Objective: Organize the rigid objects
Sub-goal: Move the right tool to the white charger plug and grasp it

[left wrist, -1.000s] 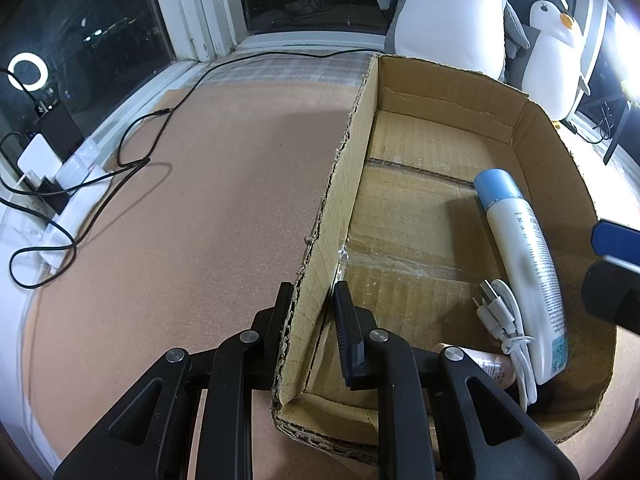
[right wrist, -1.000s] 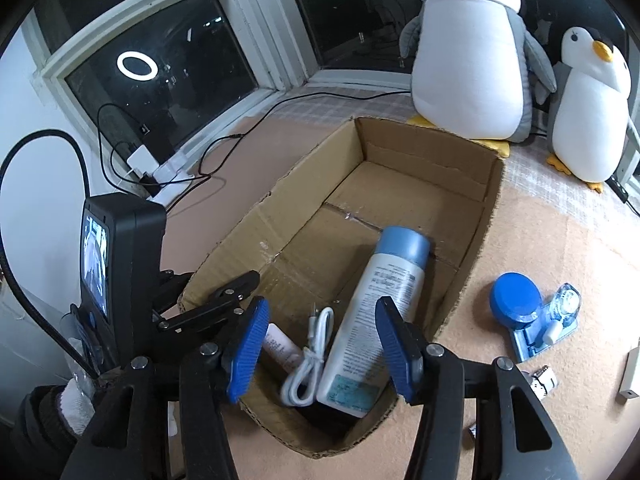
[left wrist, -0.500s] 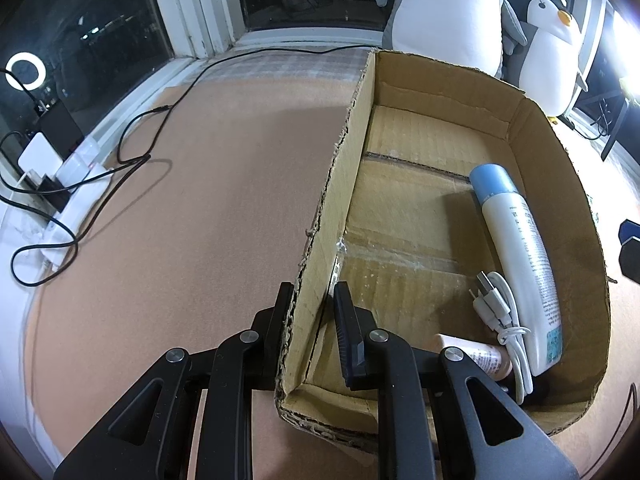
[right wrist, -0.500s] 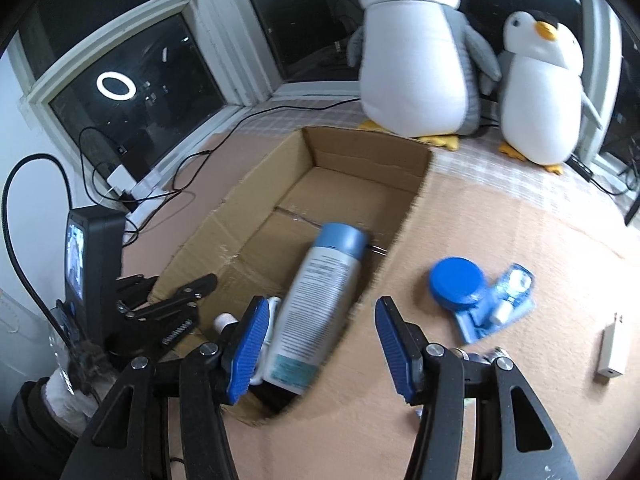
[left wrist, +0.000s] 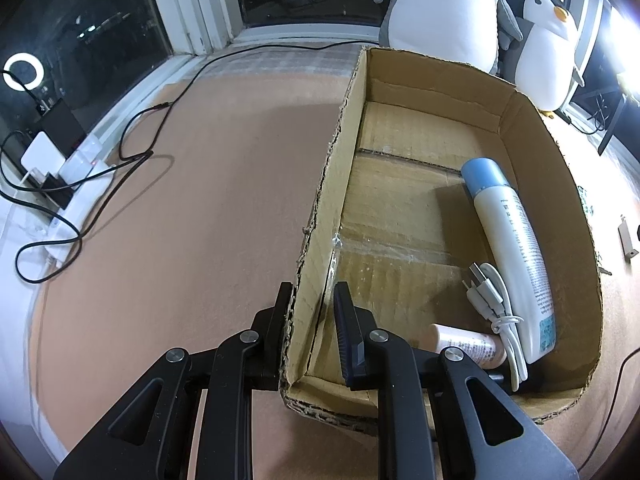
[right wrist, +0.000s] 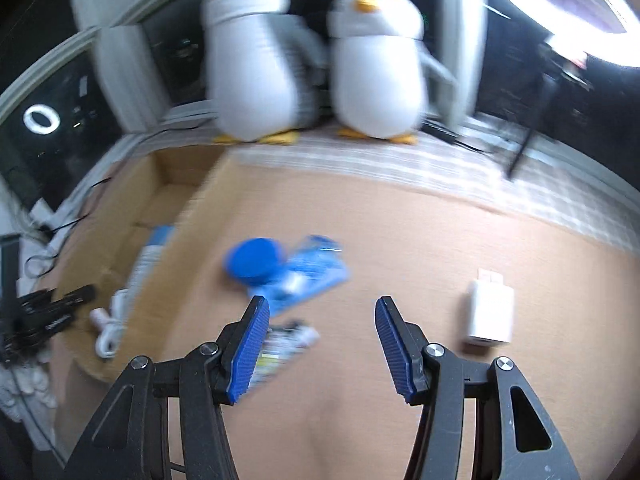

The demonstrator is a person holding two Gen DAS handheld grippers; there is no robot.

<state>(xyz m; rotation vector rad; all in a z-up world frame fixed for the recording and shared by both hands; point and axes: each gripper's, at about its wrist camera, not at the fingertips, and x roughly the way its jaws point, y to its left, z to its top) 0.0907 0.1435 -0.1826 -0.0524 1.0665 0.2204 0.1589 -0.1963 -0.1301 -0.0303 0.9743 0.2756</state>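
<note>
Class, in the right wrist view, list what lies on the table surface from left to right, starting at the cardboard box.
Box → blue round lid → white adapter.

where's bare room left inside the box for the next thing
The far half of the cardboard box floor is bare, and the strip along its left wall. The near right corner is crowded: spray bottle, white cable, small tube.
</note>
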